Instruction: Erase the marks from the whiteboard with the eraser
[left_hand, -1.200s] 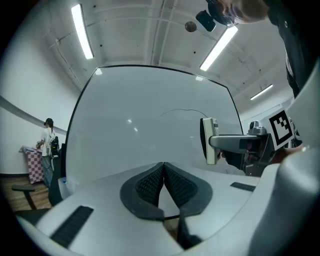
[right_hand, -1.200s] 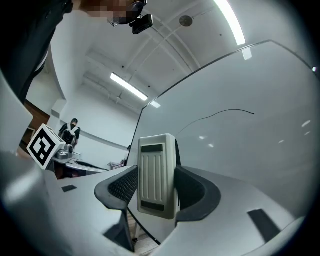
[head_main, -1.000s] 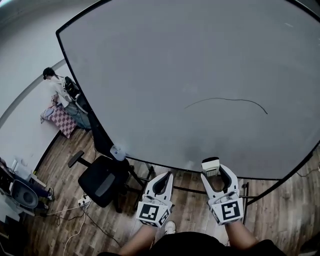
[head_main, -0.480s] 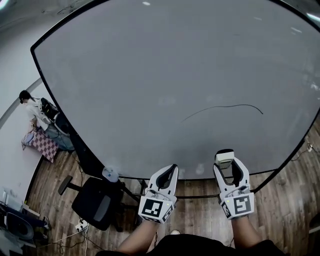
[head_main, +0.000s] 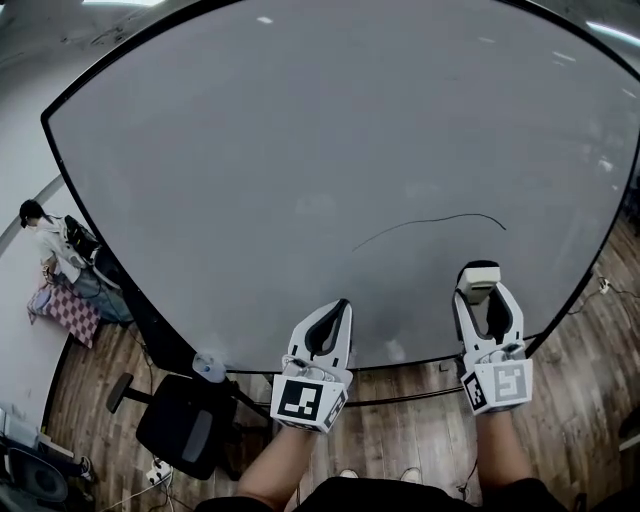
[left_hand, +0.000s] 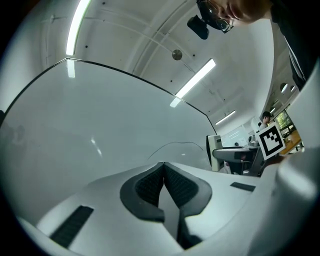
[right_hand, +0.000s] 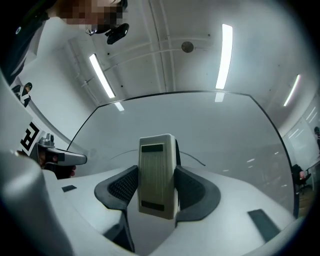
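A large whiteboard (head_main: 330, 140) fills the head view, with one thin black wavy mark (head_main: 430, 224) right of its middle. That mark (left_hand: 172, 146) shows faintly in the left gripper view and runs behind the eraser as the mark (right_hand: 195, 159) in the right gripper view. My right gripper (head_main: 480, 283) is shut on a cream eraser (head_main: 477, 281), held just below the mark's right end. The eraser (right_hand: 157, 175) stands upright between the jaws. My left gripper (head_main: 333, 315) is shut and holds nothing, low before the board's bottom edge.
A black office chair (head_main: 180, 425) stands on the wood floor (head_main: 400, 435) at lower left. A person (head_main: 55, 250) is crouched far left beside a checked cloth (head_main: 65, 310). The board's black frame (head_main: 120, 280) runs down the left side.
Both grippers have risen towards the board. The right one with the eraser has moved up and right, closer to the mark. The view has tilted upward.
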